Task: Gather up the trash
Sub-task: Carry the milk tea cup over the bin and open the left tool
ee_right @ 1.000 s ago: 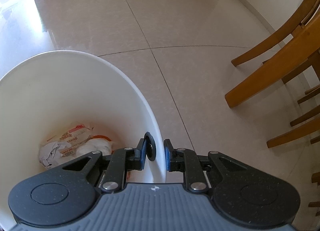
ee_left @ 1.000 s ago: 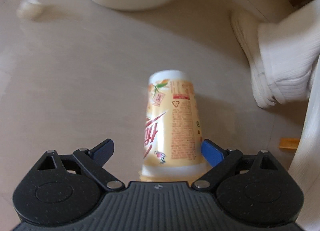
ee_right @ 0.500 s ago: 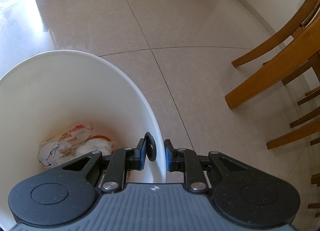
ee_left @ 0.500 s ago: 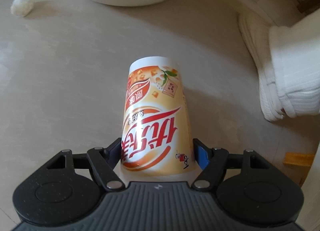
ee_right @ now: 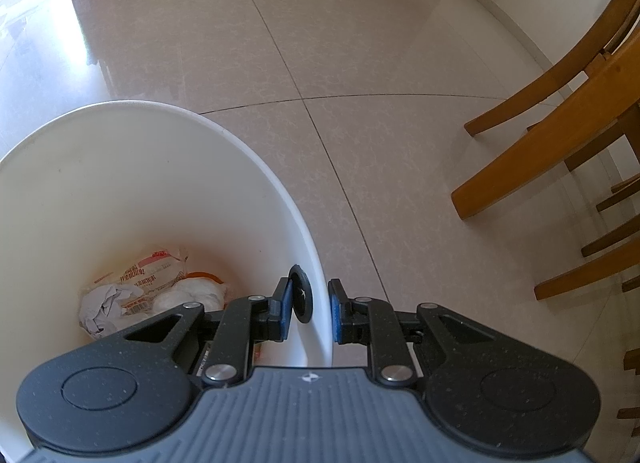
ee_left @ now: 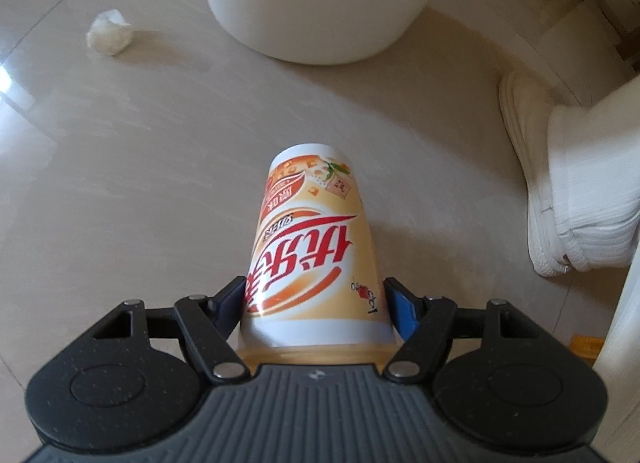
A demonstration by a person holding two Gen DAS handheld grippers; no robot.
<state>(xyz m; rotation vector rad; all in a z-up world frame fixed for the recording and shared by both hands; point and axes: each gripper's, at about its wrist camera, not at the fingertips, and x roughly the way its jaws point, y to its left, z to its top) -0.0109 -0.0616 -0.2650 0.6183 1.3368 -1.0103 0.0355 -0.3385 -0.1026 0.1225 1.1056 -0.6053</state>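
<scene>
Left wrist: left gripper points steeply down (jaws clamp cup).

Orange-and-cream cup with red lettering, white bin, beige floor

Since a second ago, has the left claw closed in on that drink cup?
Yes. The left gripper now clamps the cup; before, its fingers stood apart from it. The crumpled tissue shows the view shifted too.
</scene>
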